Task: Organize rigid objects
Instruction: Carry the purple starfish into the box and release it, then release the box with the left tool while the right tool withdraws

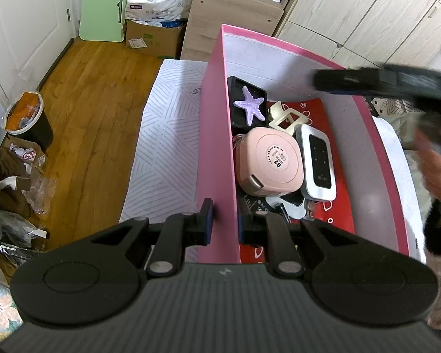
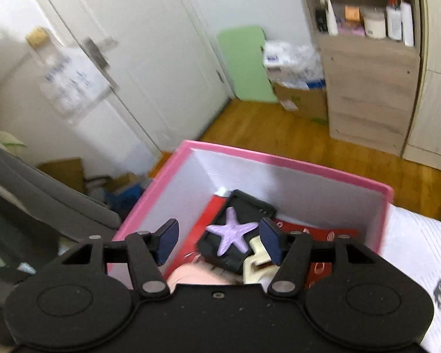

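While the left gripper [image 1: 225, 220] sits clamped on the near wall of the pink box [image 1: 217, 153], one finger outside and one inside, the right gripper [image 2: 219, 242] hangs with its fingers apart above the contents. Inside lie a purple starfish [image 1: 251, 107] on a black tray [image 1: 235, 88], a cream hair claw [image 1: 285, 117], a pink round case [image 1: 269, 160] and a white WiFi router [image 1: 317, 163]. All look stiff and light. The starfish seems brittle at its arms, so its centre would probably suit best; the glossy case could slip and likely wants gripping across its flat sides.
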{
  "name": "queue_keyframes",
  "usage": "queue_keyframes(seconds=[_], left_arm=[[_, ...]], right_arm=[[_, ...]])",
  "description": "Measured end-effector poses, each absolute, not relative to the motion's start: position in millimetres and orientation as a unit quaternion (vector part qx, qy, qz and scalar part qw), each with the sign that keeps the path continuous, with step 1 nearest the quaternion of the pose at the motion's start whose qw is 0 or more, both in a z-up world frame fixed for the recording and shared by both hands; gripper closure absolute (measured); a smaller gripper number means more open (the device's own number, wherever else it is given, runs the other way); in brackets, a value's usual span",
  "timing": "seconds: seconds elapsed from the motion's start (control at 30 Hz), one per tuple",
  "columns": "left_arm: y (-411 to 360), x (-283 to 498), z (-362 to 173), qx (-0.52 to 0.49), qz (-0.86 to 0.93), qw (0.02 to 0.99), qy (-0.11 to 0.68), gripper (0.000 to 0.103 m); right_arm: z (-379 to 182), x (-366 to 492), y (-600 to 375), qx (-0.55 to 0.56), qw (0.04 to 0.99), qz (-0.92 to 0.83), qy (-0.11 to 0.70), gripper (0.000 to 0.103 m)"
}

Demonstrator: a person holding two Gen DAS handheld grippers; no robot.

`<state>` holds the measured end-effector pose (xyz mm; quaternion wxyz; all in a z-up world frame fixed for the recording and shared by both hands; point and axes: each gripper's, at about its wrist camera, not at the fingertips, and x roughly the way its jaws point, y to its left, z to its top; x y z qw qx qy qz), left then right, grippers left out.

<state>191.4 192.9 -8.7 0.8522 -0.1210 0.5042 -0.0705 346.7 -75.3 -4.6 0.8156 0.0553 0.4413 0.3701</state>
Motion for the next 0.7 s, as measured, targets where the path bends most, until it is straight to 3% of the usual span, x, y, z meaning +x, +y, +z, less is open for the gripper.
queue_keyframes(seconds=[0.4,0.53,0.7], left_arm=[[172,171,14,-0.067,-0.053,0.873,0.480,0.088],[164,154,28,-0.056,-0.040,0.881,0.469,0.081],[145,116,51,-0.035,-0.047,0.893,0.446,0.060]], right_arm=[[25,268,-131,0.040,0.859,0.366,0.356,0.032],[28,252,-144,0.053,0.861,0.369,0.347,0.031],[37,231,-161,0.038,0.873,0.345,0.343,0.030]])
